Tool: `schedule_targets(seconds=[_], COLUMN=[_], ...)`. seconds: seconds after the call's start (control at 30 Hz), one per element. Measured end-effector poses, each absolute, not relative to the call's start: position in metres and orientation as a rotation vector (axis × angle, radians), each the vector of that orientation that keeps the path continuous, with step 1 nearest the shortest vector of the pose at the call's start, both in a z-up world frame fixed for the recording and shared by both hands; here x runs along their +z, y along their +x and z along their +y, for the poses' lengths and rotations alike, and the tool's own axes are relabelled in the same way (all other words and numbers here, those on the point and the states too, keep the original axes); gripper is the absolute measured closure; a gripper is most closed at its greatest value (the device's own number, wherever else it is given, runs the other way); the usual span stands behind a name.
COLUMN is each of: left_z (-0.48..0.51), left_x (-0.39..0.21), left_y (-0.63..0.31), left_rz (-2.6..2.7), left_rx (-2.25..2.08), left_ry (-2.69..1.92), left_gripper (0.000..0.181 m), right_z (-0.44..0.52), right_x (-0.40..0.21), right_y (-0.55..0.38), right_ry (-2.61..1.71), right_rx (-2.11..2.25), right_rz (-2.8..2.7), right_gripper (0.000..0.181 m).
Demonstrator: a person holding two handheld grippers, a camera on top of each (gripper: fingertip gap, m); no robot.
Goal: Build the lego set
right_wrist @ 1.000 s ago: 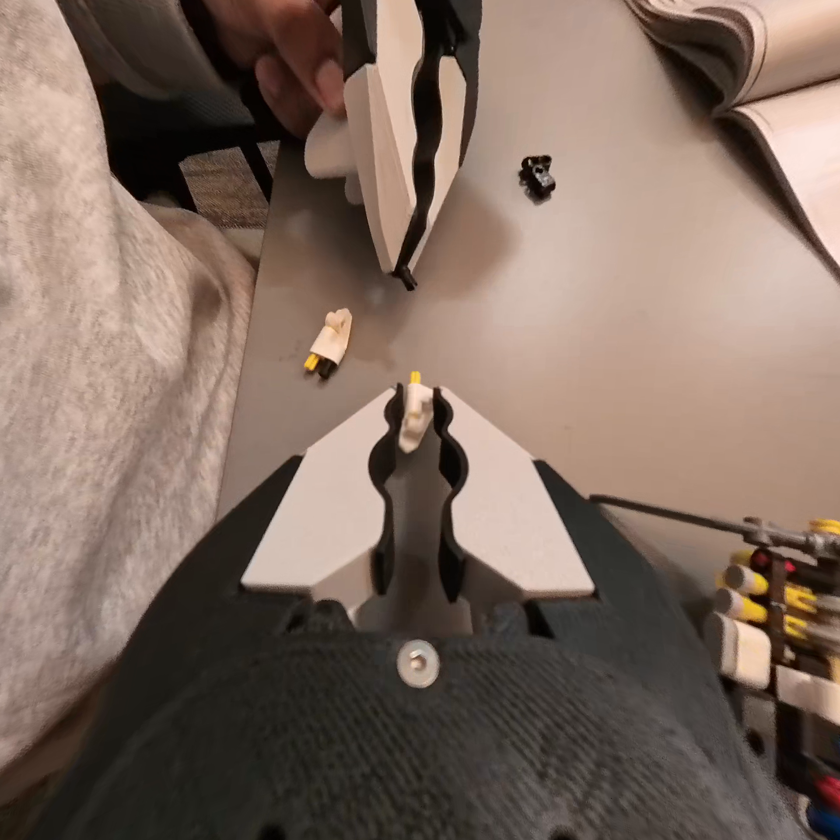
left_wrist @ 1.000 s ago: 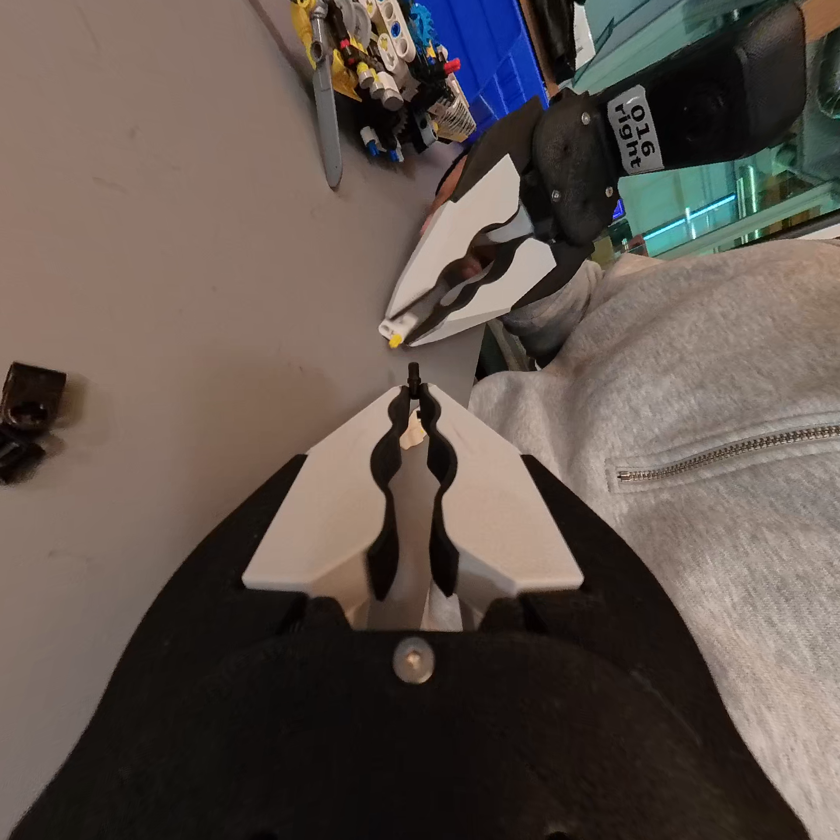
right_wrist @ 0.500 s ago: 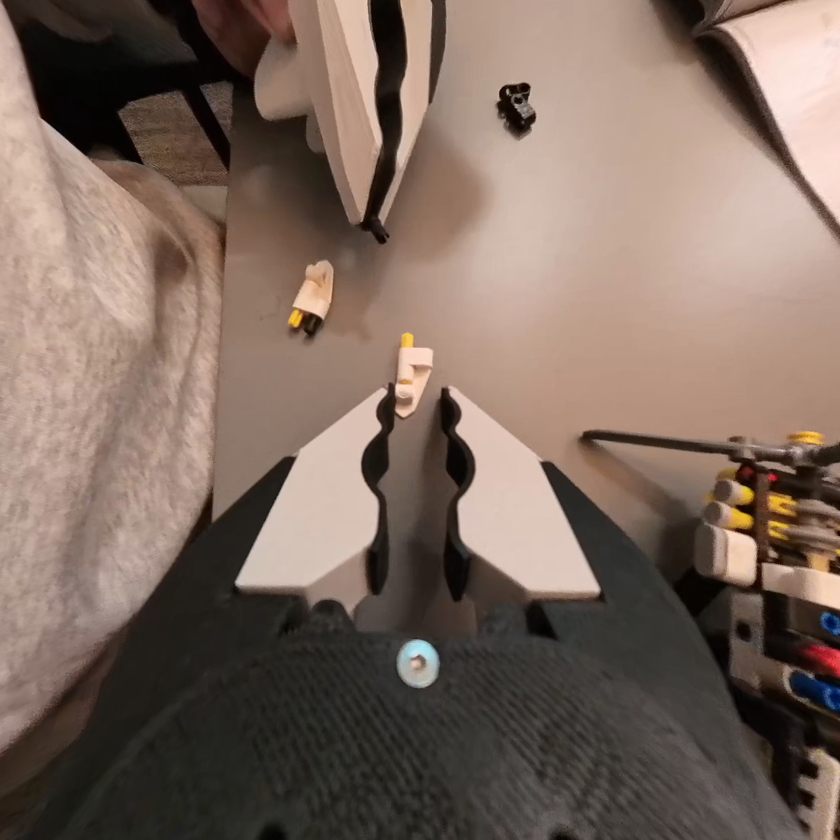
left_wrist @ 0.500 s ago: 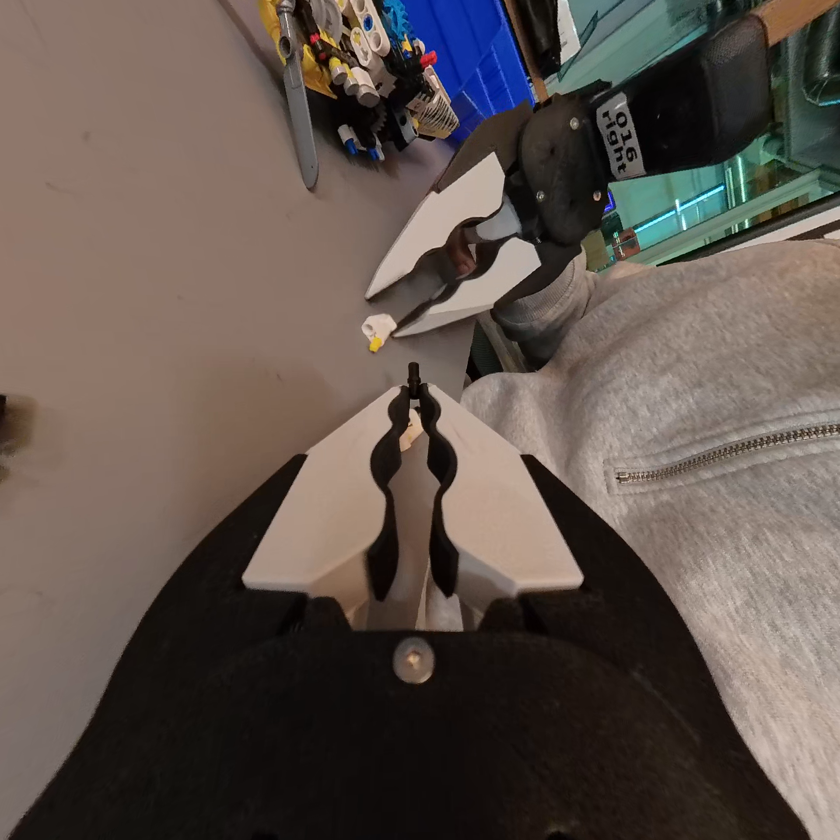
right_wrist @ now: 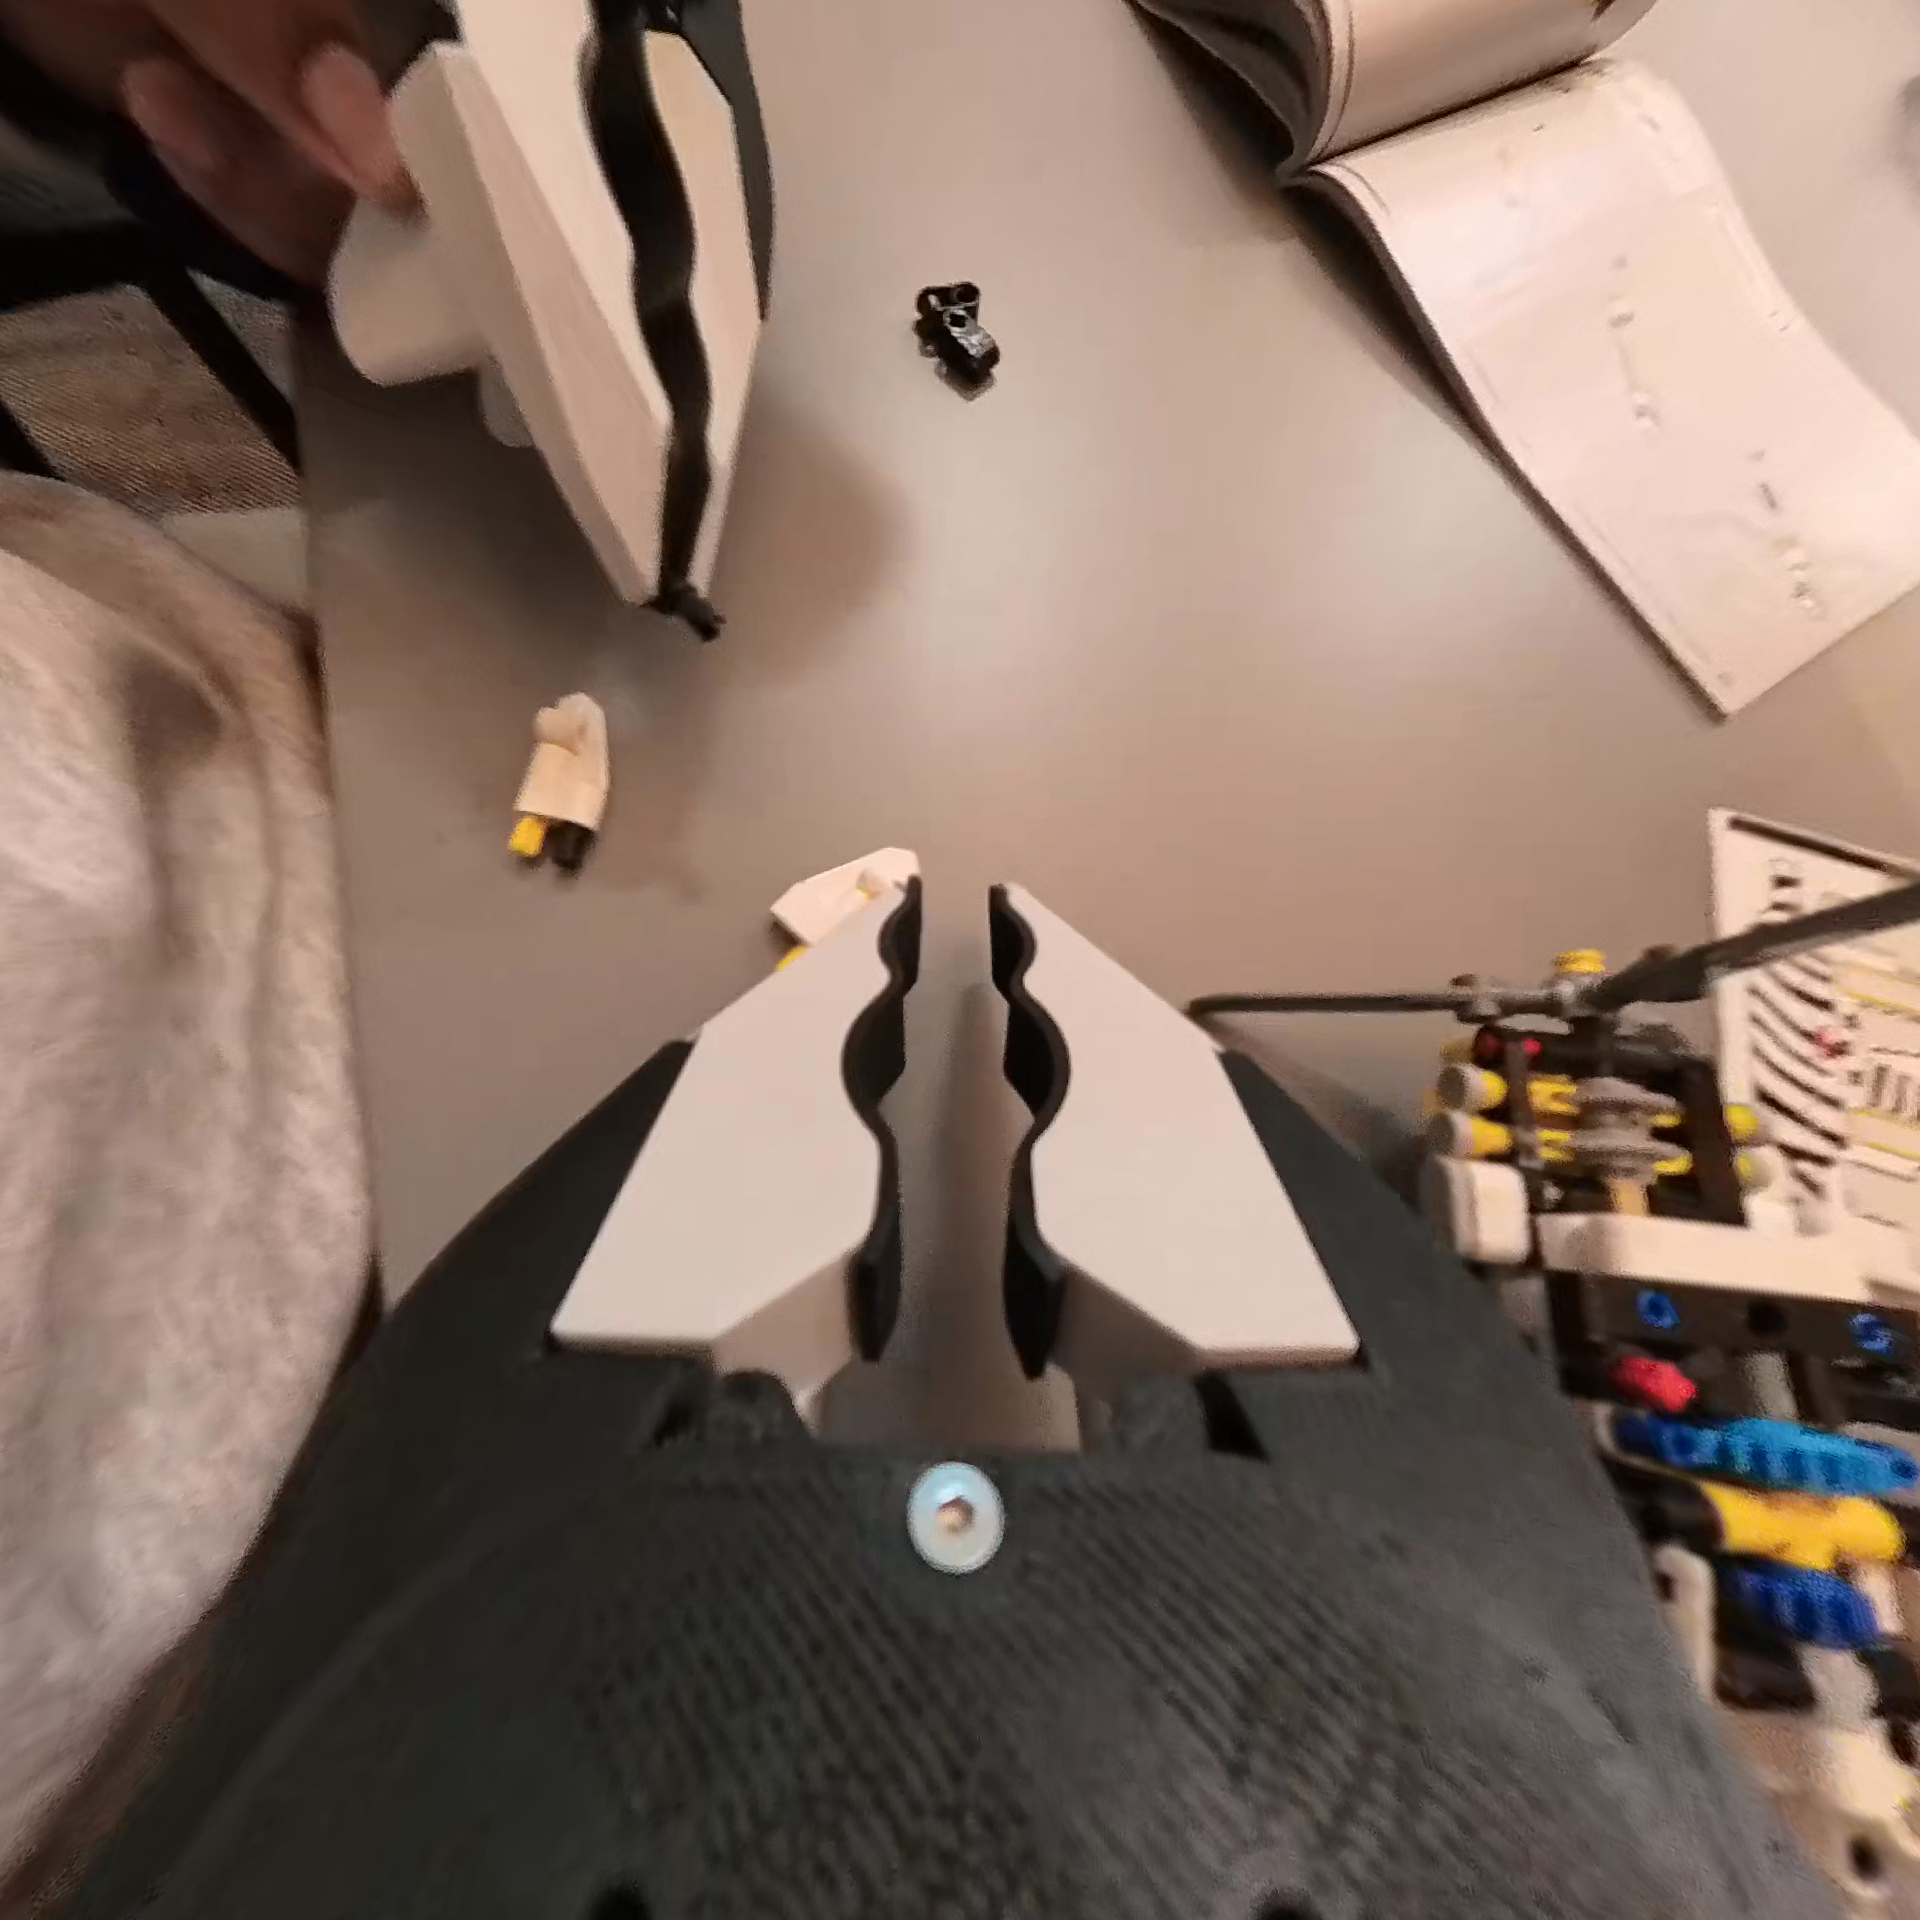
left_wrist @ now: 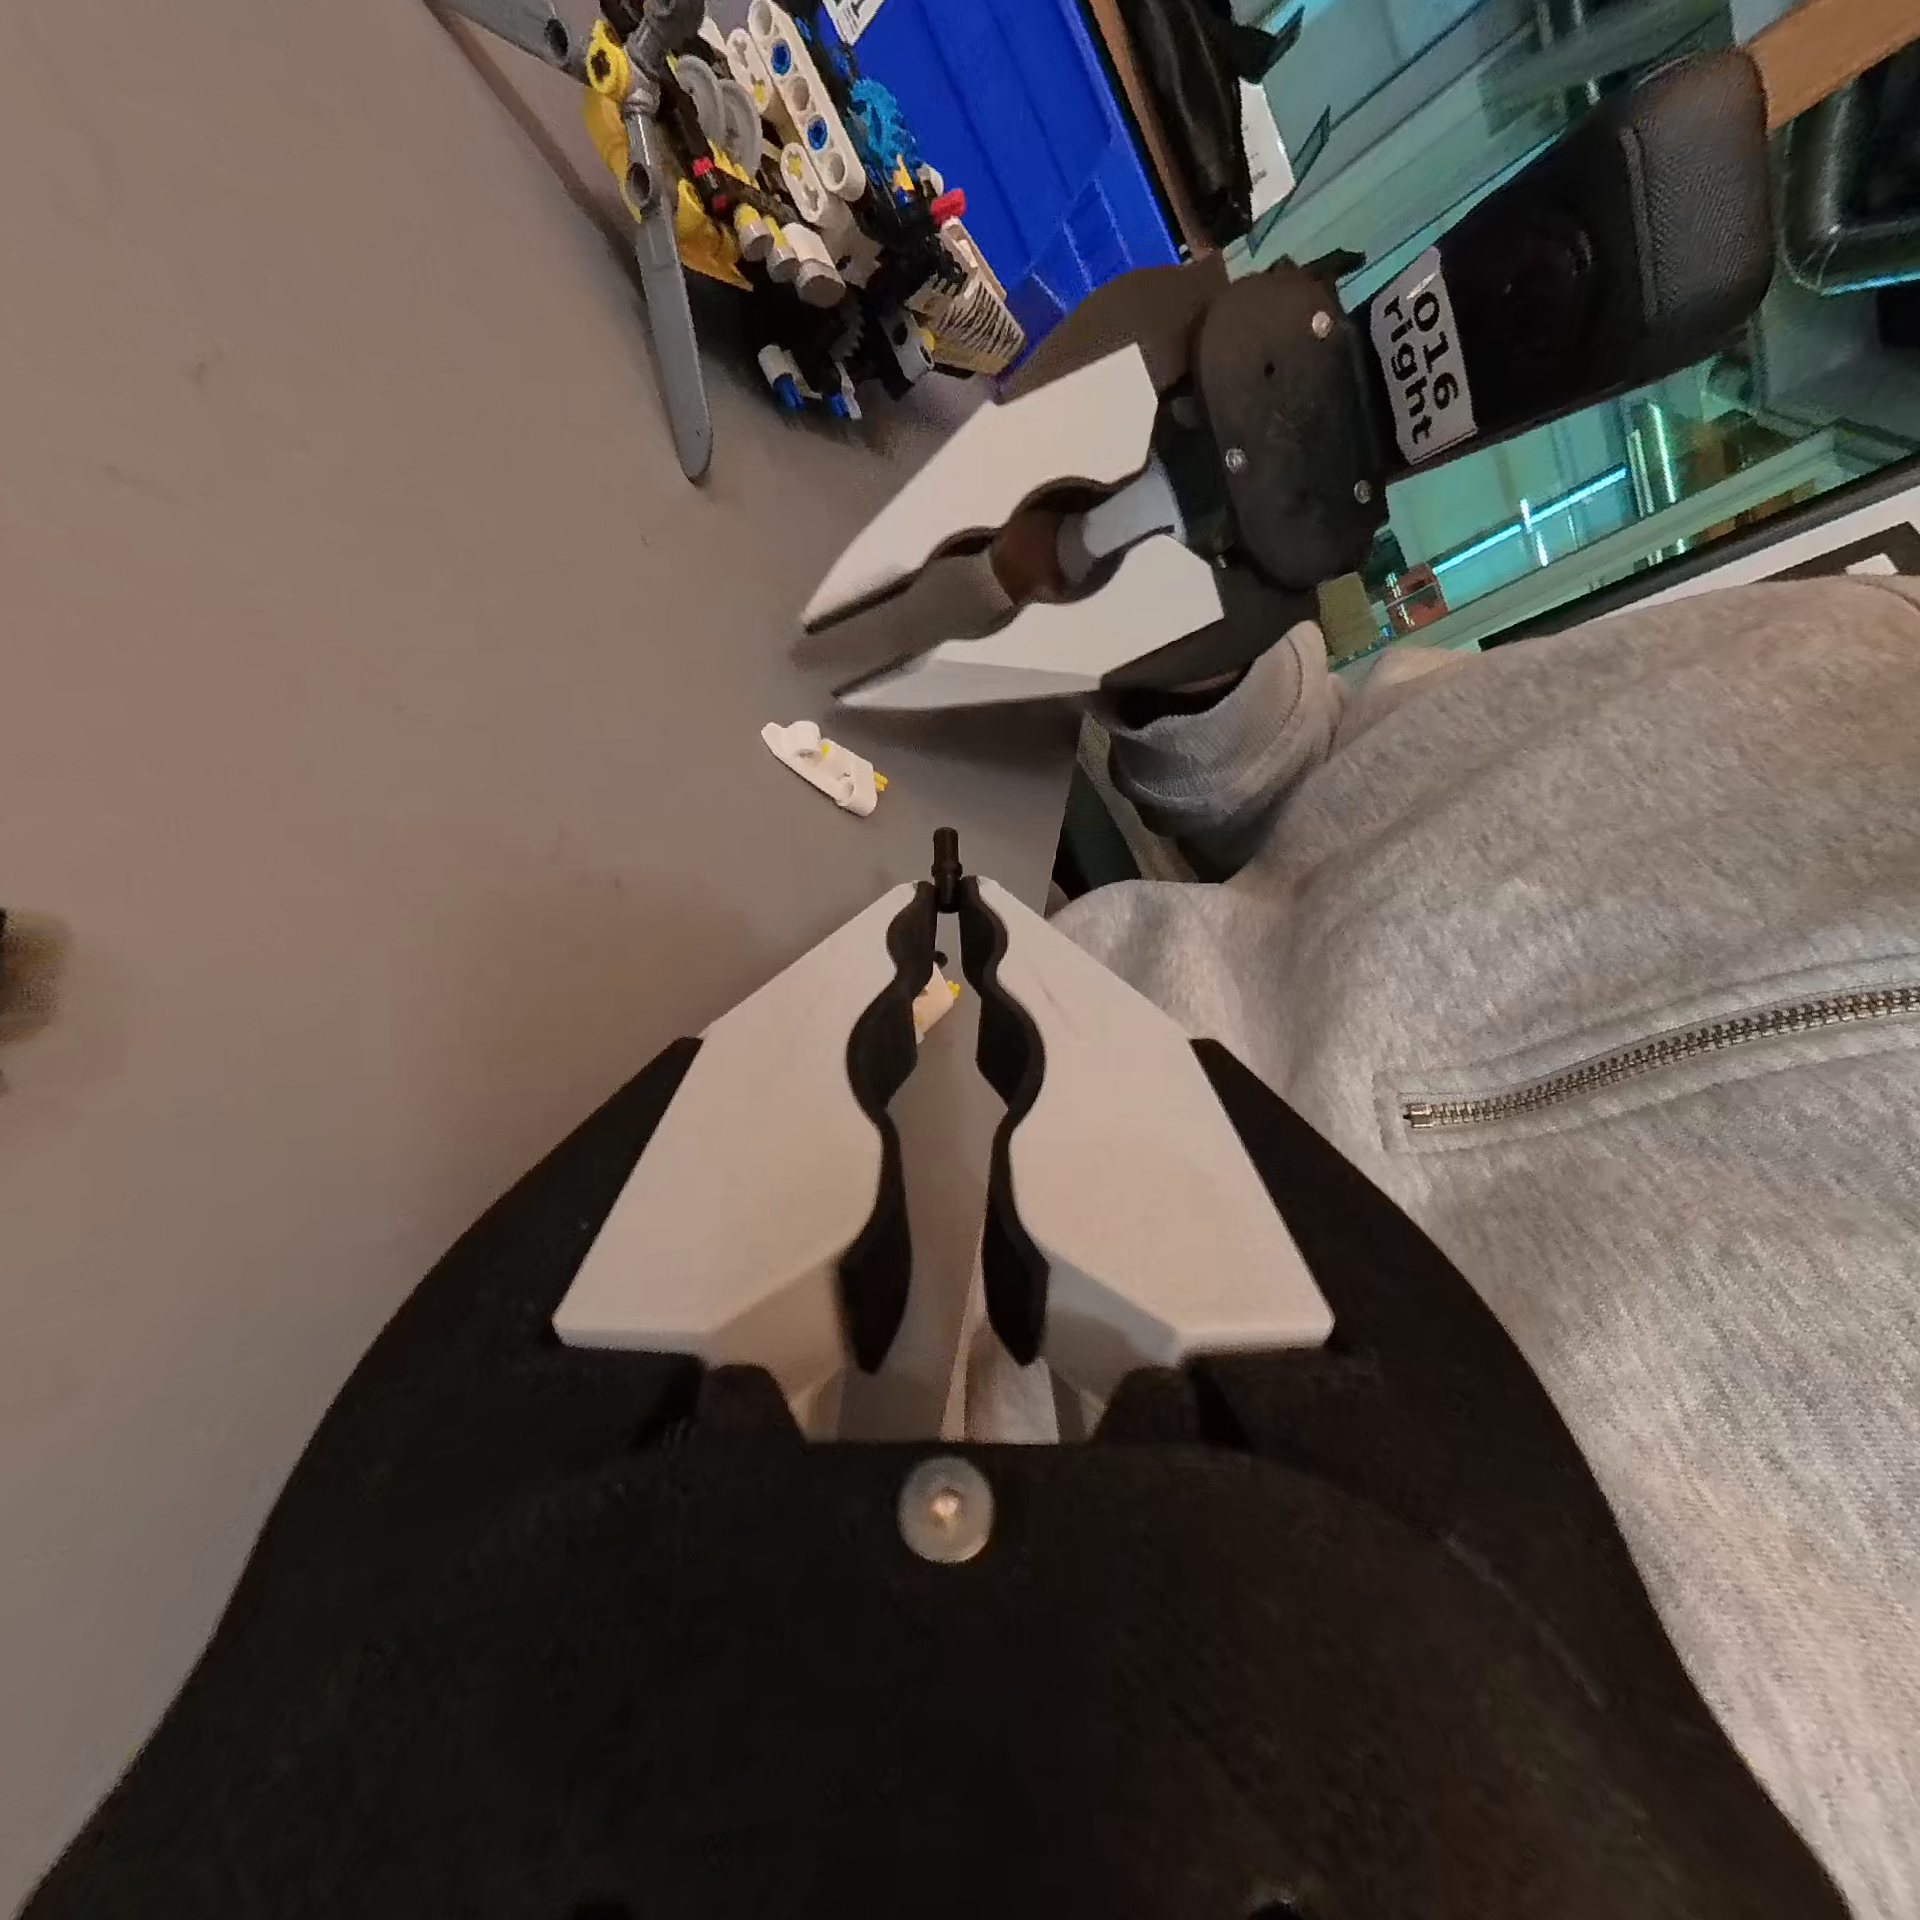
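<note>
Though pinched, black pin [left_wrist: 945, 854] (half hidden)

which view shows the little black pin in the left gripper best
The left wrist view: the black pin stands clear at the left gripper tips against the grey table. The right wrist view shows it small and blurred.

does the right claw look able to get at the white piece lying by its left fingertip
Probably yes. The right claw is open and empty, and the white piece lies loose on the table beside its fingertip with nothing covering it.

table [right_wrist: 1195, 644]: smooth matt | sweater [left_wrist: 1558, 883]: soft knit | booklet [right_wrist: 1621, 343]: paper
</note>
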State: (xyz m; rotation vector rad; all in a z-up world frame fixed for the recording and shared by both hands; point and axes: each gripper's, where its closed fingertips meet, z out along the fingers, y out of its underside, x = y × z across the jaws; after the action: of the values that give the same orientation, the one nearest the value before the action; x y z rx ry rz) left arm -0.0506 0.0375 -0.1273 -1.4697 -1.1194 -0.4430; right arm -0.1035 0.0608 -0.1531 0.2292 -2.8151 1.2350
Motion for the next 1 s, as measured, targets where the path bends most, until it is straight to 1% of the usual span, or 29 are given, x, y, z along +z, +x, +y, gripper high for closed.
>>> schedule_targets(seconds=[0.23,0.33,0.57,0.63,0.73,0.83,1.0], left_z=[0.04,0.041,0.043,0.043,0.043,0.043,0.049], left_x=[-0.124,-0.123,-0.119,-0.118,-0.114,-0.109,-0.109], left_y=[-0.054,-0.053,-0.05,-0.051,-0.056,-0.065,-0.067], left_rz=[-1.101,-1.095,-1.086,-1.087,-1.087,-1.081,-1.031], left_rx=[-0.442,-0.443,-0.438,-0.43,-0.408,-0.318,-0.207], left_ry=[-1.458,-1.455,-1.435,-1.423,-1.385,-1.352,-1.459], left_gripper=[0.18,0.18,0.18,0.18,0.18,0.18,0.18], right_z=[0.074,0.072,0.058,0.057,0.054,0.046,0.039], right_x=[-0.159,-0.165,-0.166,-0.163,-0.145,-0.123,-0.103], right_y=[-0.08,-0.072,-0.095,-0.1,-0.099,-0.089,-0.077], right_ry=[0.282,0.314,0.312,0.305,0.26,0.168,0.045], right_rx=[1.244,1.228,1.181,1.179,1.291,1.496,1.782], right_rz=[-2.92,-2.964,-2.85,-2.818,-2.766,-2.733,-2.729], right_gripper=[0.17,0.167,0.168,0.166,0.163,0.166,0.161])
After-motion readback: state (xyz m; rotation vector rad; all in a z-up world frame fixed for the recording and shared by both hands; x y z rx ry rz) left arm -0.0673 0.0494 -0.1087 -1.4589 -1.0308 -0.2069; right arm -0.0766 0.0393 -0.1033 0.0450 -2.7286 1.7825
